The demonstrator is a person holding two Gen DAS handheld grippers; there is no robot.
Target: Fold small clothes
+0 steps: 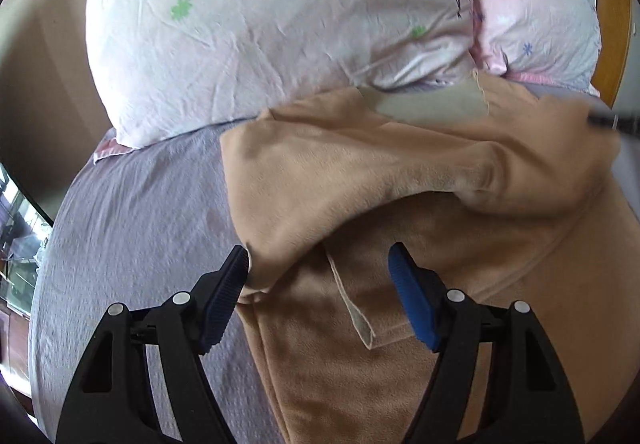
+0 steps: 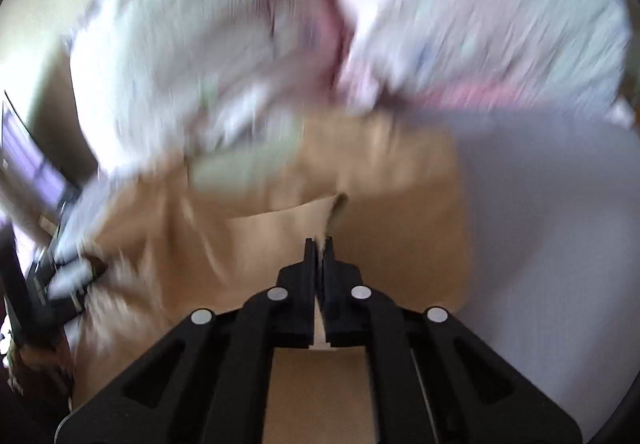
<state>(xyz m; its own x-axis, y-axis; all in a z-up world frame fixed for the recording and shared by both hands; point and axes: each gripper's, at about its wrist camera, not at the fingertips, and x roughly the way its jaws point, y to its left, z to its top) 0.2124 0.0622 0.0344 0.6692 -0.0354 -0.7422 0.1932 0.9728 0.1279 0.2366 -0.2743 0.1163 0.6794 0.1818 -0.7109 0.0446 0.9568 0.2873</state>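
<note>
A tan fleece garment [image 1: 360, 180] lies on the lavender bed sheet [image 1: 132, 228], partly folded over itself, with a pale inner label strip [image 1: 352, 308] showing. My left gripper [image 1: 320, 264] is open just above it; the left blue pad [image 1: 224, 296] touches a bunched fold, the right pad [image 1: 412, 300] is over flat cloth. In the blurred right wrist view the right gripper [image 2: 319, 244] is shut on an edge of the tan garment [image 2: 280, 228] and holds it lifted. The left gripper shows as a dark blur at the left edge of that view [image 2: 64, 276].
Two pale pink pillows with small flower prints [image 1: 260, 28] [image 1: 536, 4] lie at the head of the bed behind the garment. A wooden headboard [image 1: 620, 56] runs at the far right. The bed's left edge drops to the floor [image 1: 20, 264].
</note>
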